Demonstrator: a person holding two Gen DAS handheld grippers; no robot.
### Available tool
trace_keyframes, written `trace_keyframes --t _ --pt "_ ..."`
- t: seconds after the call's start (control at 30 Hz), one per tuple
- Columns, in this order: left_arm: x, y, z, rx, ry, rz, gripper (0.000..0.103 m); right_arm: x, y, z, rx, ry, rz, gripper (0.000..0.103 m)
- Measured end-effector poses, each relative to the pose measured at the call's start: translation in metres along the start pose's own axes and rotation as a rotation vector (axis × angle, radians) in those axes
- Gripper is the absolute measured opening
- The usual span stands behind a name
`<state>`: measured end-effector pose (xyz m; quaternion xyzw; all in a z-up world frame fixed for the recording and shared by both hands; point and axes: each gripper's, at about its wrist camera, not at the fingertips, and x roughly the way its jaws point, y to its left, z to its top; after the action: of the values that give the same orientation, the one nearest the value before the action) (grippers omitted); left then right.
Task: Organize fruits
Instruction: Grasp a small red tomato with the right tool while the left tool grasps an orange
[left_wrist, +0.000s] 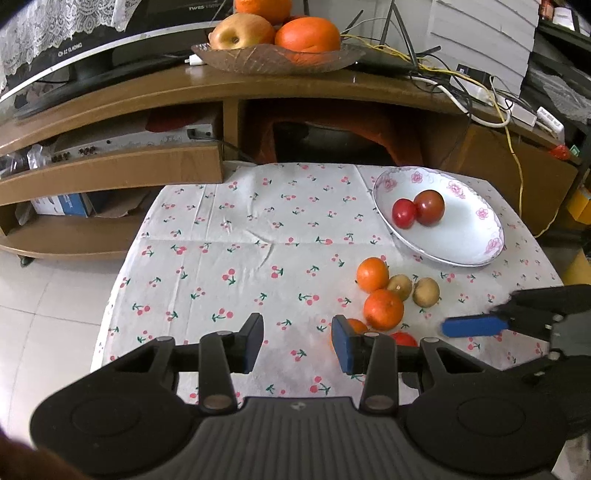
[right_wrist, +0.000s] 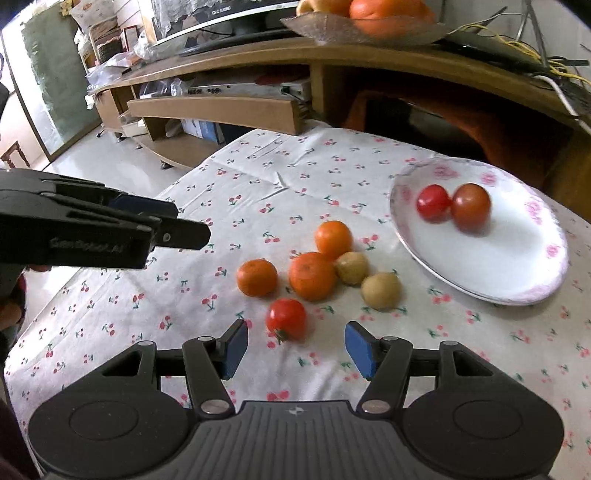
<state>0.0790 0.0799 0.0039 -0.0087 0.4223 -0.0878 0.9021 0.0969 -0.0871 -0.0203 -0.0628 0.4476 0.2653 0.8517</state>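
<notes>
On the cherry-print cloth lie three oranges (right_wrist: 312, 275), two brown kiwis (right_wrist: 381, 290) and a red tomato (right_wrist: 286, 319). My right gripper (right_wrist: 297, 347) is open, and the tomato sits just ahead of its fingertips without touching either pad. A white flowered plate (right_wrist: 498, 258) to the right holds two tomatoes (right_wrist: 471, 206). My left gripper (left_wrist: 297, 343) is open over bare cloth, left of the fruit cluster. Its right finger hides part of one orange (left_wrist: 356, 325) and of the tomato (left_wrist: 404, 338). The right gripper (left_wrist: 469, 326) shows at the right edge of the left wrist view.
Behind the table stands a wooden TV stand (left_wrist: 147, 96) with a glass bowl (left_wrist: 277, 59) of oranges and an apple. Cables (left_wrist: 480, 99) trail over its right end. The table edge drops to a tiled floor (left_wrist: 48, 295) on the left.
</notes>
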Motion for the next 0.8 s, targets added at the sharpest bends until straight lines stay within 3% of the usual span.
trace_keyframes --t 0.1,0.17,0.5,0.8 --pt "0.002 0.003 -0.003 0.0 0.009 -0.009 0.046 0.01 0.003 0.003 -0.012 0.024 0.001 0.046" --pt "0.004 0.004 -0.004 0.003 0.013 -0.018 0.046 0.016 0.003 0.001 -0.011 0.058 0.006 0.025" --pt "0.018 -0.024 -0.012 0.131 0.038 -0.079 0.046 -0.01 -0.014 -0.01 0.035 0.044 -0.013 0.025" --pt "0.052 -0.044 -0.018 0.206 0.062 -0.027 0.045 -0.021 -0.036 -0.026 0.066 0.052 -0.065 0.025"
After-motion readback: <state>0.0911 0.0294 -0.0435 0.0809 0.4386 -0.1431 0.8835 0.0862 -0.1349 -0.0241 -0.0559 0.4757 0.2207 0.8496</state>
